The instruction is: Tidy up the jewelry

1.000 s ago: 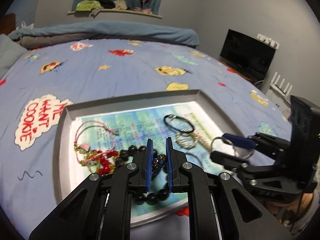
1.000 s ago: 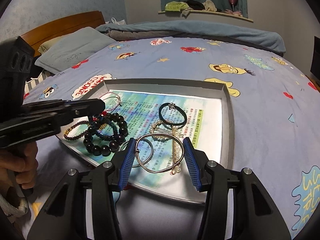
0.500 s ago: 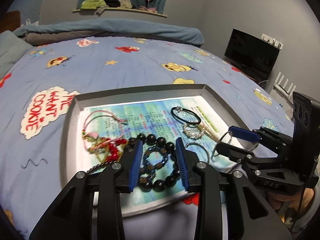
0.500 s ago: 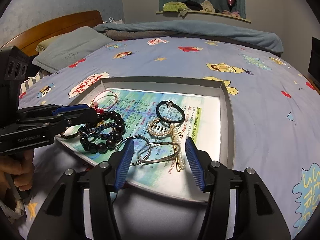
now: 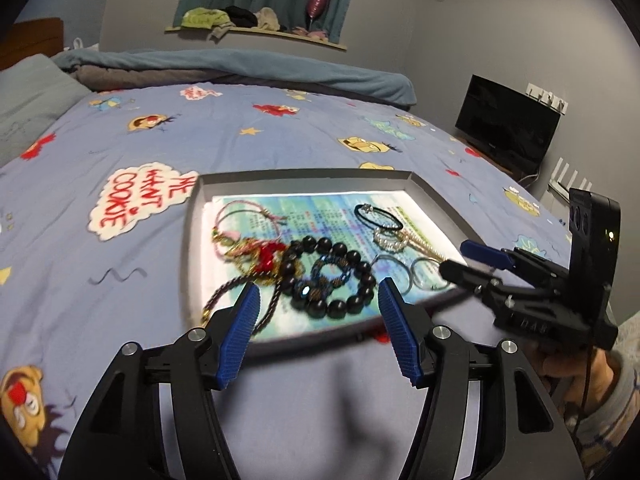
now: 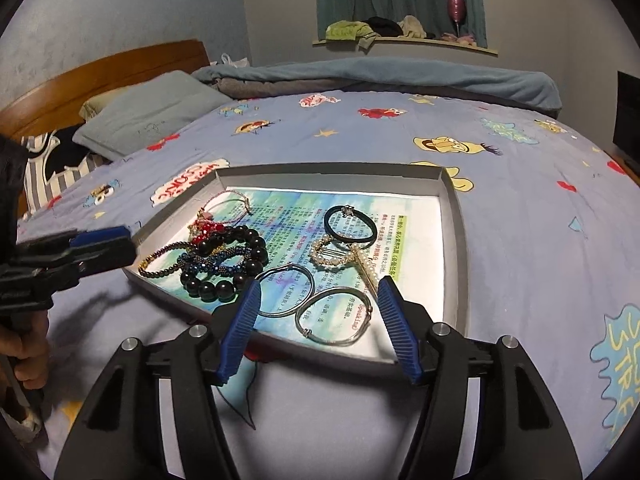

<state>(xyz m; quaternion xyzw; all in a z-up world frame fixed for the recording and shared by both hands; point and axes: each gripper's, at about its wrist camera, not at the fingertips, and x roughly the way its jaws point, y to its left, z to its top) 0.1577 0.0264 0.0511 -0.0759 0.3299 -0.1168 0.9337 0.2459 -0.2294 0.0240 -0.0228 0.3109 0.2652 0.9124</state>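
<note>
A shallow grey tray point(image 5: 304, 176) point(image 6: 332, 170) lined with printed paper lies on the bed. It holds a black bead bracelet point(image 5: 340, 248) point(image 6: 224, 288), a blue beaded bracelet point(image 5: 340, 280) point(image 6: 216, 258), two silver bangles point(image 6: 308, 334), a black hair band point(image 6: 348, 210), a pearl bracelet point(image 6: 320, 248) and pink cord bracelets point(image 5: 240, 204). My left gripper point(image 5: 318, 284) point(image 6: 128, 242) hovers at the tray's near edge before the bead bracelets, its jaws opening and touching nothing. My right gripper point(image 6: 320, 282) point(image 5: 454, 258) hangs over the bangles, also opening, with nothing pressed between its pads.
The tray rests on a blue cartoon-print bedsheet point(image 6: 520, 200). A pillow point(image 6: 148, 116) and wooden headboard point(image 6: 100, 76) are at the far left. Further right are a folded blanket point(image 6: 380, 76), a black screen point(image 5: 508, 120) and a person's hand point(image 5: 576, 368) on the right gripper's handle.
My left gripper let go of the beaded bracelets, opened wide and pulled back toward the tray's near edge. My right gripper opened wider, and the silver bangle between its fingers now lies flat on the tray.
</note>
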